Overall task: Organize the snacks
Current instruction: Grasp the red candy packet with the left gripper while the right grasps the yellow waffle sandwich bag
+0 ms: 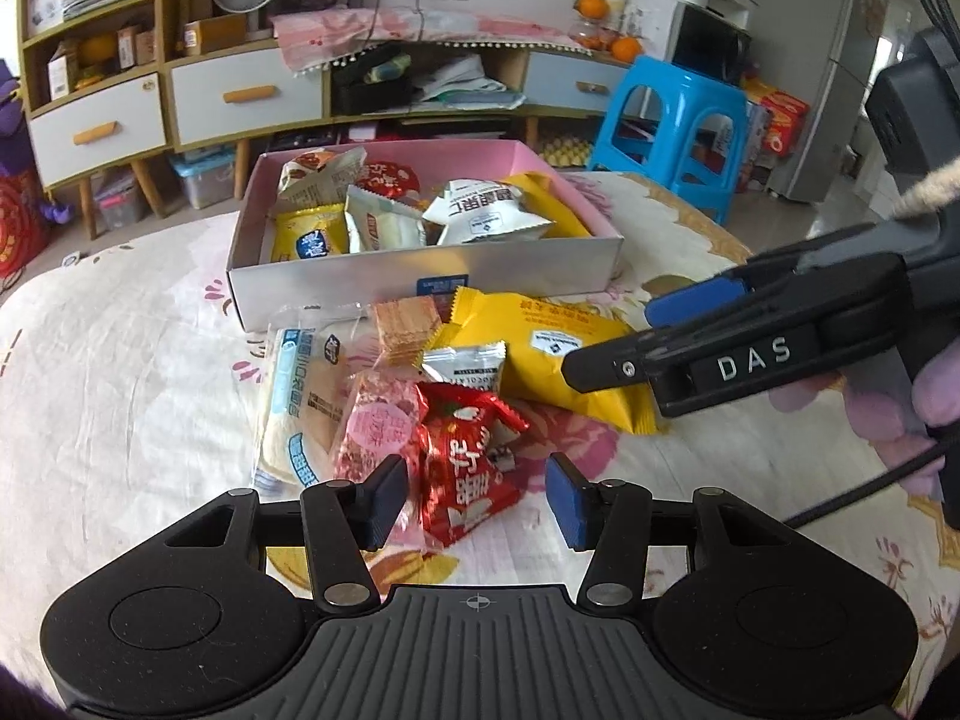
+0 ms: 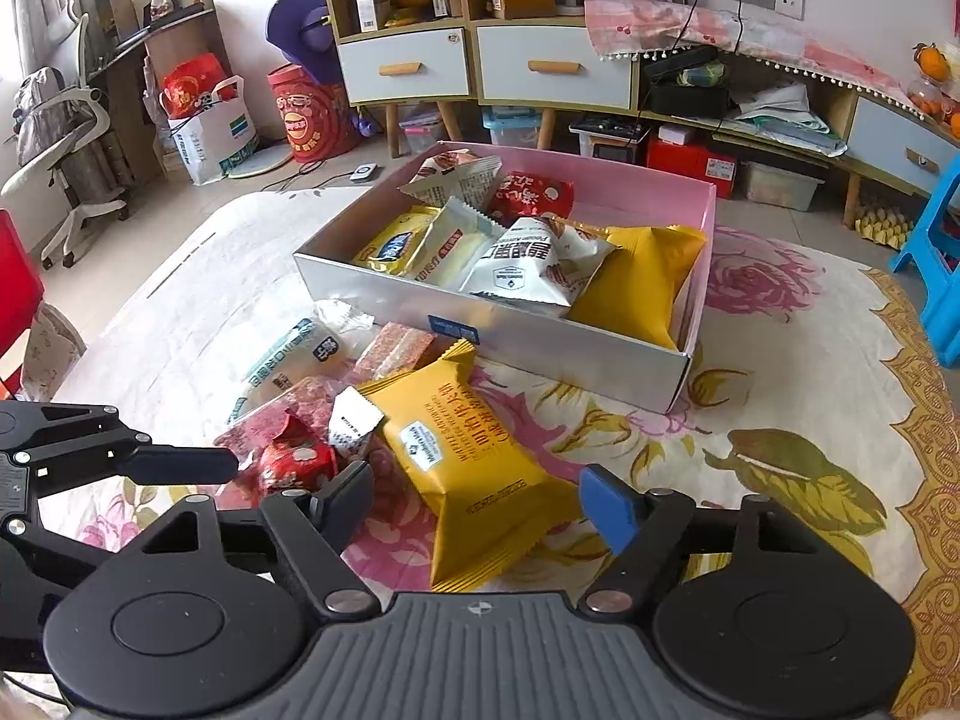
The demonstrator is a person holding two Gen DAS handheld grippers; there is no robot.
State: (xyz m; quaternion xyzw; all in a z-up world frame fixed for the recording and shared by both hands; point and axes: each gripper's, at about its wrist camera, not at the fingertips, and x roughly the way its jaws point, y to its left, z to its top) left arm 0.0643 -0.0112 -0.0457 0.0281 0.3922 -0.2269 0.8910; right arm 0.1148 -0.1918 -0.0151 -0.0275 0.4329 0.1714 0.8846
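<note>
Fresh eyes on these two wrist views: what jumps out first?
The open box with pink inner walls, mid-table and already half full of snack packets. In front of it lies a loose pile, with the big yellow packet framed by the open right gripper and the shiny red packet between the fingers of the open left gripper. Under everything, a floral tablecloth.

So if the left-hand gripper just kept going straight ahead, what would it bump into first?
Most likely the red snack packet, which lies between the open left gripper fingers. Beyond it sit more loose packets, then the box. Depth is hard to judge.
</note>
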